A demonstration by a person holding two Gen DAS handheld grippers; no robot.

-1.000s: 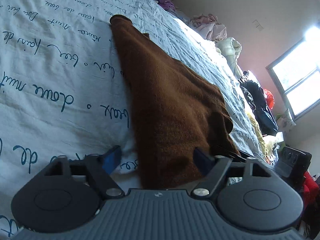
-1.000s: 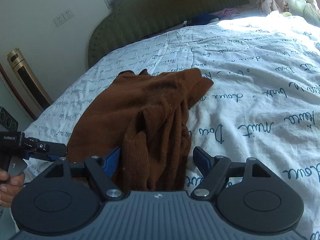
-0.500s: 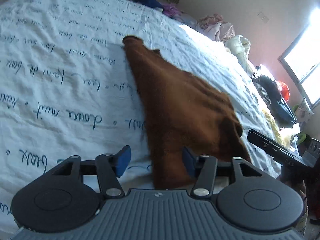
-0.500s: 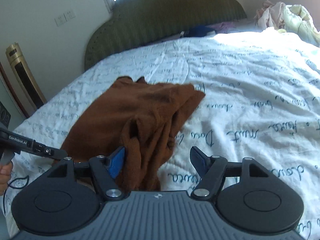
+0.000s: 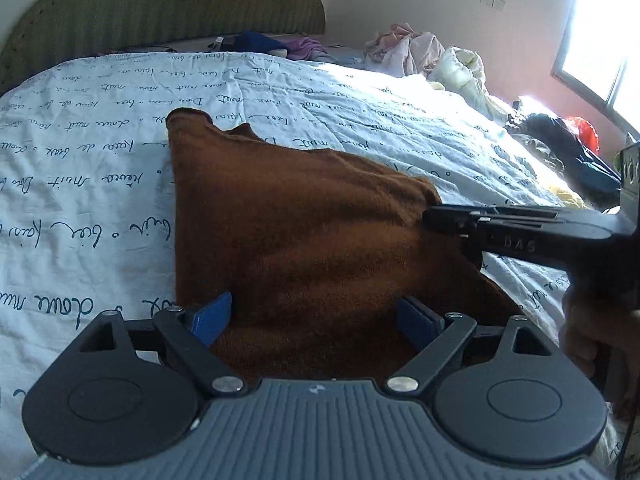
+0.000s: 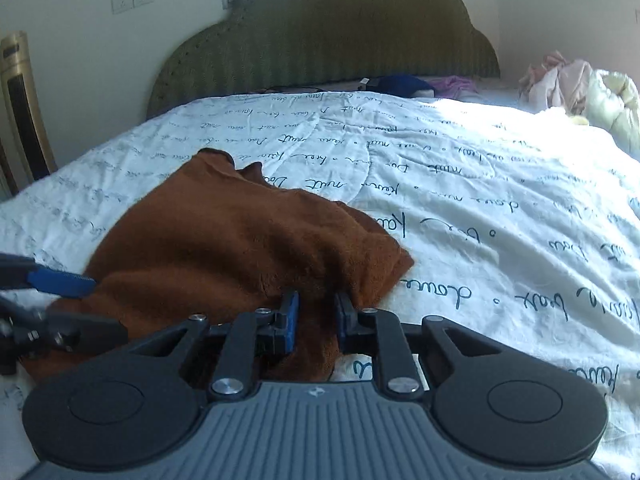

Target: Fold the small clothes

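Note:
A small brown knit garment (image 5: 304, 232) lies on the white bedspread (image 5: 100, 184) with blue script. My left gripper (image 5: 316, 316) is open, its blue pads on either side of the garment's near edge. In the right wrist view the same garment (image 6: 240, 244) lies bunched, and my right gripper (image 6: 316, 316) is shut on its near right edge. The right gripper also shows in the left wrist view (image 5: 432, 216), at the garment's right corner. The left gripper's blue fingers (image 6: 60, 280) show at the left of the right wrist view.
A green padded headboard (image 6: 328, 40) stands at the far end of the bed. A pile of pink and cream clothes (image 5: 432, 56) lies at the far right, dark clothes (image 5: 568, 160) by the window side. A gold tower appliance (image 6: 20, 108) stands at the left wall.
The right gripper has closed on the garment's near edge. The left gripper has swung toward the headboard and opened wider around the garment's other near edge. The bunched cloth now lies flatter.

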